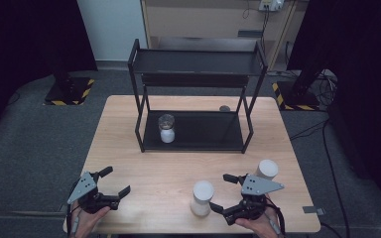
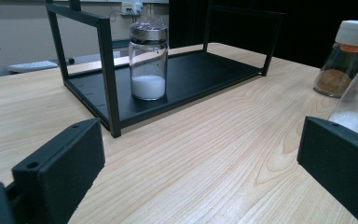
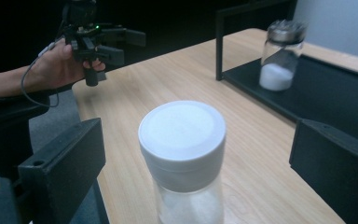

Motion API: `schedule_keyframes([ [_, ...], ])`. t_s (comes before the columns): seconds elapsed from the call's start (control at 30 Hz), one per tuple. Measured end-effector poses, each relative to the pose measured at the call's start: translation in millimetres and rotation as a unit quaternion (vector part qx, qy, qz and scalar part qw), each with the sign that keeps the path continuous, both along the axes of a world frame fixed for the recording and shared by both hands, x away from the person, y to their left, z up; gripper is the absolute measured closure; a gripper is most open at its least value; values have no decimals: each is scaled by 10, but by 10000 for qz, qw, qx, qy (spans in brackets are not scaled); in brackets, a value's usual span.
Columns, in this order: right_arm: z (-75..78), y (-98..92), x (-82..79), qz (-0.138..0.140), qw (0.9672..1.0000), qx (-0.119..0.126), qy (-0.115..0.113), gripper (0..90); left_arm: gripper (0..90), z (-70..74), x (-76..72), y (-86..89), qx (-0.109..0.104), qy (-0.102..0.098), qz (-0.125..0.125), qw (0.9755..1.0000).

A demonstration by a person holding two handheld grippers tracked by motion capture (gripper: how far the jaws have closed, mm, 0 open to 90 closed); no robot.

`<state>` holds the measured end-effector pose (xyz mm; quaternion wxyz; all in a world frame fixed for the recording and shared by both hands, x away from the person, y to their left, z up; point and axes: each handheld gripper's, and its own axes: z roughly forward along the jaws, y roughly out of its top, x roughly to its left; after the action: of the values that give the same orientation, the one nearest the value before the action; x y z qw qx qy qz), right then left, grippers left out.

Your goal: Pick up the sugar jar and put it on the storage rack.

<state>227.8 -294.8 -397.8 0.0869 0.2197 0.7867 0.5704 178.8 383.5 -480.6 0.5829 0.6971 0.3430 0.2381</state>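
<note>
The right gripper (image 1: 224,192) is spread wide, a white-capped jar (image 1: 202,197) between its jaws, untouched; the left gripper (image 1: 115,181) gapes open over bare counter (image 1: 163,168).

jar (image 1: 167,129) on rack's lower shelf (image 1: 203,131), left end; two bottles (image 1: 202,198) (image 1: 266,169) before rack, right

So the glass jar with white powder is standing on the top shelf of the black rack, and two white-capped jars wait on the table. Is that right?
Not quite. The glass jar with white powder stands on the bottom shelf of the black rack, as the high view shows. The two white-capped jars do stand on the table.
</note>
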Motion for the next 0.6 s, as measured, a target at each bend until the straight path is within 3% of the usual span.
schedule_keyframes([
  [0.6,-144,296,192,281,9994,-164,130,93,0,-1,7,-6,-10,22,-10,10000],
])
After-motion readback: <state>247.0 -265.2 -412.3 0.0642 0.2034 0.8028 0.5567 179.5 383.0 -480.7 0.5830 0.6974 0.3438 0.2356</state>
